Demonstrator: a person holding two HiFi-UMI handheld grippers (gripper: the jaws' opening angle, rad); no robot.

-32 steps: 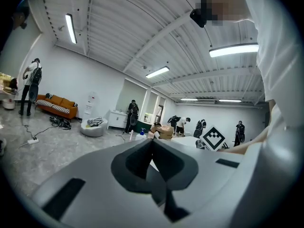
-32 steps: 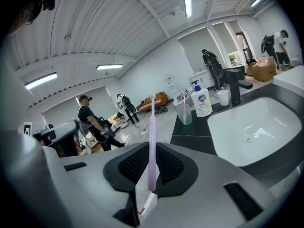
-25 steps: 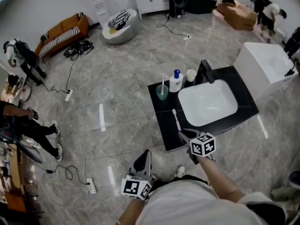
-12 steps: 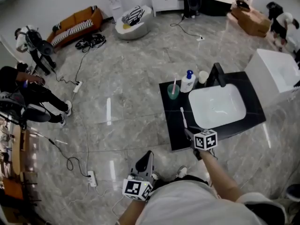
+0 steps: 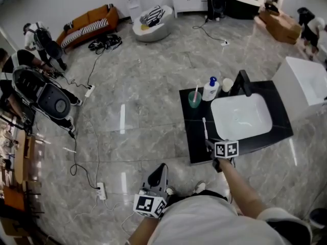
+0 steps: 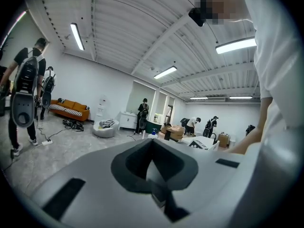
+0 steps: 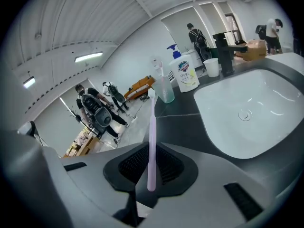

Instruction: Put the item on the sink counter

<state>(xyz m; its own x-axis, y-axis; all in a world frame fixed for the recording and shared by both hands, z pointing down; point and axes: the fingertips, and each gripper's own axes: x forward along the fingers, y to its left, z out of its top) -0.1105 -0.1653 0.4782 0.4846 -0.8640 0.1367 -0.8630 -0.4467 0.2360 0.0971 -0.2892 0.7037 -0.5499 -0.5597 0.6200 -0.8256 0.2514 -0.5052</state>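
gripping slim pink toothbrush (image 7: 151, 141), likely plastic; right tongs (image 7: 151, 167) at glossy black counter (image 5: 196, 143)

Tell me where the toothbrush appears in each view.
Head view: toothbrush over the black counter, left of the basin, in the right claw.
Right gripper view: toothbrush at centre, clamped, pointing toward the green cup.
Left gripper view: not in it.
Shared landmark: soap bottle.
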